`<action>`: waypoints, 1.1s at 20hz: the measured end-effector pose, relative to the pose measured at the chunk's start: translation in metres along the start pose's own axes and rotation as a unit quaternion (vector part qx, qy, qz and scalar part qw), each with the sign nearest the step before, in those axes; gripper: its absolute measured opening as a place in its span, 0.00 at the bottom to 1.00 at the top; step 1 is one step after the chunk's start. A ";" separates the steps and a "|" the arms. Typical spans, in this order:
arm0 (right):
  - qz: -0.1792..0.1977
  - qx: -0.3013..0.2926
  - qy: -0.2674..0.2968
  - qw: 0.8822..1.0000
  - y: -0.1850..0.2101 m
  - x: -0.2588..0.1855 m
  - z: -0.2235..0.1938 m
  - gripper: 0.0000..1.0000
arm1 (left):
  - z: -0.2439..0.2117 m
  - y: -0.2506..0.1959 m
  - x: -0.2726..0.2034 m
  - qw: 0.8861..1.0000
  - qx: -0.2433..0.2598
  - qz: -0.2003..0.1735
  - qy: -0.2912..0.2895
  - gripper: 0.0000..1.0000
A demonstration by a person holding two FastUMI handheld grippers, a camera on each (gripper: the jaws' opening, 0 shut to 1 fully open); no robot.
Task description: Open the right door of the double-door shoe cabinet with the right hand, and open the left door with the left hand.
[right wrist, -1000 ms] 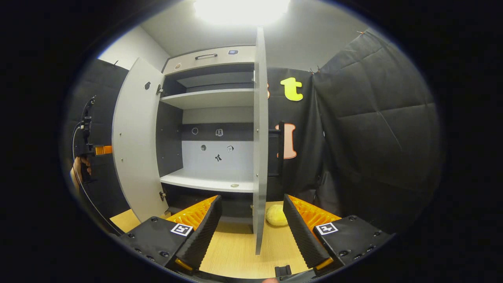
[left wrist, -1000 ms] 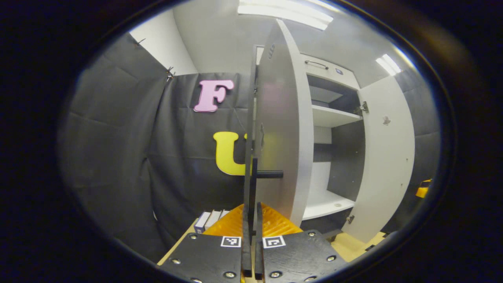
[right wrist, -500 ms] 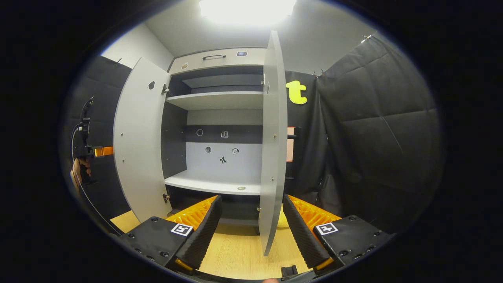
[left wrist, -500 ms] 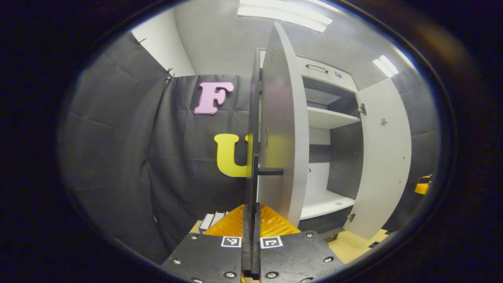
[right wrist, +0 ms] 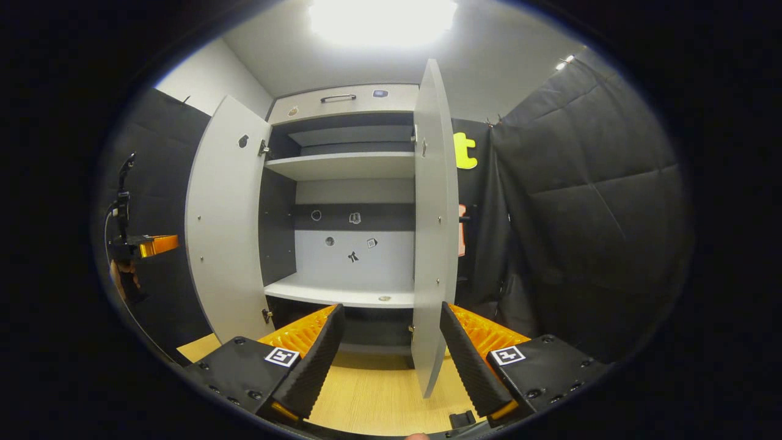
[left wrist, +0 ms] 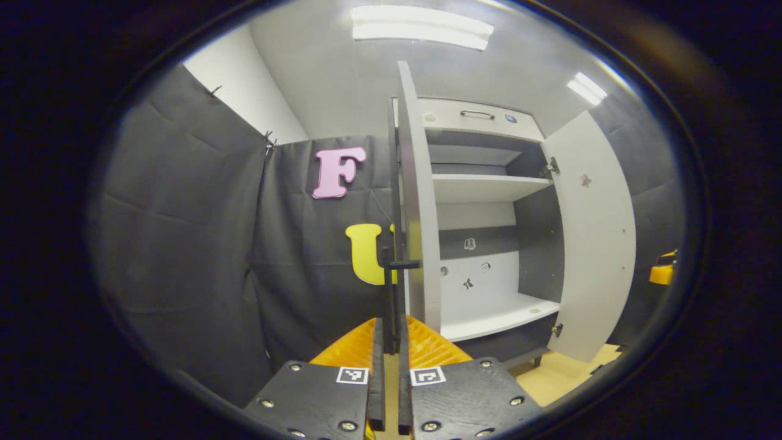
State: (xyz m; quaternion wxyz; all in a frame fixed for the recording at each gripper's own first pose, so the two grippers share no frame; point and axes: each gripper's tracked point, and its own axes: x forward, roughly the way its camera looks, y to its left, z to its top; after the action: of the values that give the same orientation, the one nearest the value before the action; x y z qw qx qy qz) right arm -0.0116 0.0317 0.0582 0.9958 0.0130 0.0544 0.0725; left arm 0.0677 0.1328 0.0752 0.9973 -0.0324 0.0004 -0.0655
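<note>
While both doors stand open, left claw grips handle.

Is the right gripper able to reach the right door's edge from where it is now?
Probably yes. The right gripper is open, and the right door stands edge-on straight ahead, its lower corner between the fingers. Nothing lies between them, so a short forward move should do.

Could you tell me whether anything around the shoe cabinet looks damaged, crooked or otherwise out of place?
Nothing stands out. Both doors, left door and right door, hang open and upright, and the shelves sit level. Small stickers dot the back panel.
</note>
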 end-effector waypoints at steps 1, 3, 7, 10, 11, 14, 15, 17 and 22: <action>0.004 -0.001 -0.005 1.000 -0.001 -0.002 0.003 0.98 | 0.001 -0.002 -0.011 1.000 0.002 0.007 -0.001 0.09; 0.014 0.000 -0.011 1.000 -0.003 -0.007 0.008 0.93 | 0.002 -0.009 -0.031 1.000 0.004 0.017 0.000 0.38; 0.029 0.010 -0.023 0.999 -0.015 -0.029 0.011 0.98 | 0.002 -0.025 -0.074 0.999 0.023 0.034 0.000 0.70; 0.035 0.006 -0.032 0.999 -0.026 -0.045 0.012 0.98 | 0.010 -0.028 -0.108 0.997 0.044 0.057 -0.015 0.87; 0.034 0.007 -0.035 0.999 -0.030 -0.049 0.013 0.98 | 0.012 -0.029 -0.119 0.997 0.047 0.064 -0.019 0.87; 0.035 0.019 -0.044 0.998 -0.037 -0.061 0.016 0.98 | 0.014 -0.030 -0.145 0.995 0.051 0.087 -0.025 0.87; 0.035 0.020 -0.044 0.998 -0.039 -0.064 0.015 0.97 | 0.011 -0.029 -0.151 0.994 0.051 0.094 -0.024 0.87; 0.032 0.017 -0.040 0.999 -0.043 -0.070 0.013 0.98 | 0.005 -0.031 -0.161 0.993 0.050 0.102 -0.018 0.87; 0.020 0.009 -0.047 0.999 -0.056 -0.082 0.017 0.98 | -0.020 -0.038 -0.172 0.993 0.050 0.105 0.007 0.87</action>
State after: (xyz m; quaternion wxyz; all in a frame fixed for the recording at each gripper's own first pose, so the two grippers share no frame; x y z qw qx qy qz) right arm -0.0822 -0.0358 0.0822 0.9955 0.0265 0.0083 0.0908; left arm -0.1083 0.1163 0.0570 0.9990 0.0177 0.0079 0.0391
